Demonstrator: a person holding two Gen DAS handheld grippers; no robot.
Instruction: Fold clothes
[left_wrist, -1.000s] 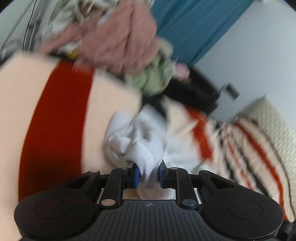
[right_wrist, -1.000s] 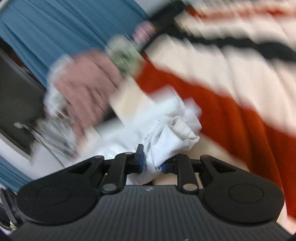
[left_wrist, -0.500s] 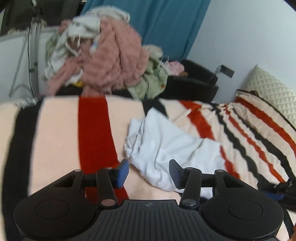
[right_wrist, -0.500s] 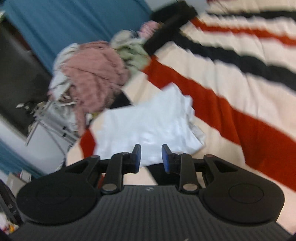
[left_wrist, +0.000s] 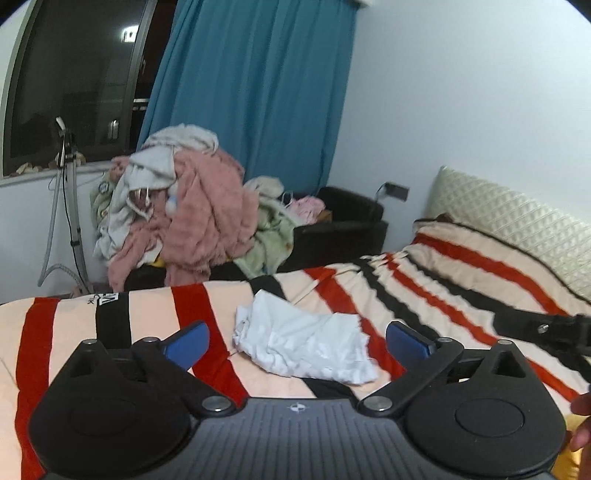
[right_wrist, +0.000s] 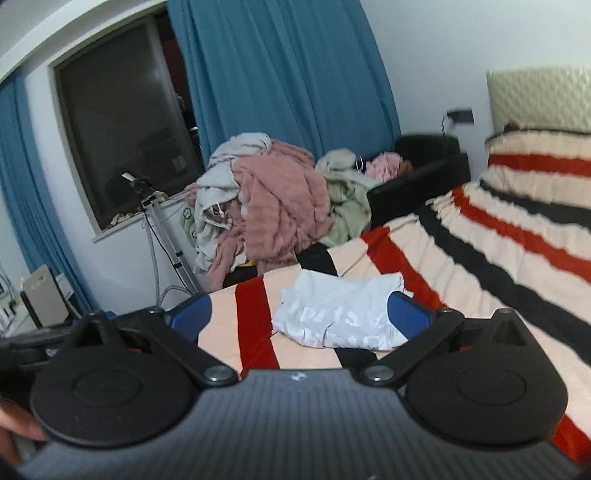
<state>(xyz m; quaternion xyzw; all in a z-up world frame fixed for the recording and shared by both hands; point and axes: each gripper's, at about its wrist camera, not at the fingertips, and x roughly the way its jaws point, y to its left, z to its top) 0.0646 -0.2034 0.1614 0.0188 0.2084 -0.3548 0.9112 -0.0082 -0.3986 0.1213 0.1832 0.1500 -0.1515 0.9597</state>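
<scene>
Tools first, left to right. Your left tool has its jaws opening, spread wide now, blue pads far apart with nothing pinched between them; the pads touch no cloth. It hangs above the bed, tipped a little downward and sitting level across. At the lower right edge of that view, a bit of your hand shows, and the black body of the other tool pokes in above it.

Your right tool is the same story: jaws opening, splayed wide, empty, clear of the fabric. It also looks down along the bed at a shallow tilt. Fingers of yours show at the lower left edge of that view.

Now the garment. The white garment lies loose on the striped blanket, ahead of both tools and framed between the pads in each view. It's a rumpled, roughly flattened bundle, wrinkled all over, with a bunched end on the left and faint pale lettering on the face the right camera sees. It rests across a red stripe and a black stripe, near the foot edge of the bed.

Beyond the bed, a pile of clothes, pink, grey and pale green, heaps against the blue curtain, with a dark window to its left and a quilted headboard at far right.
</scene>
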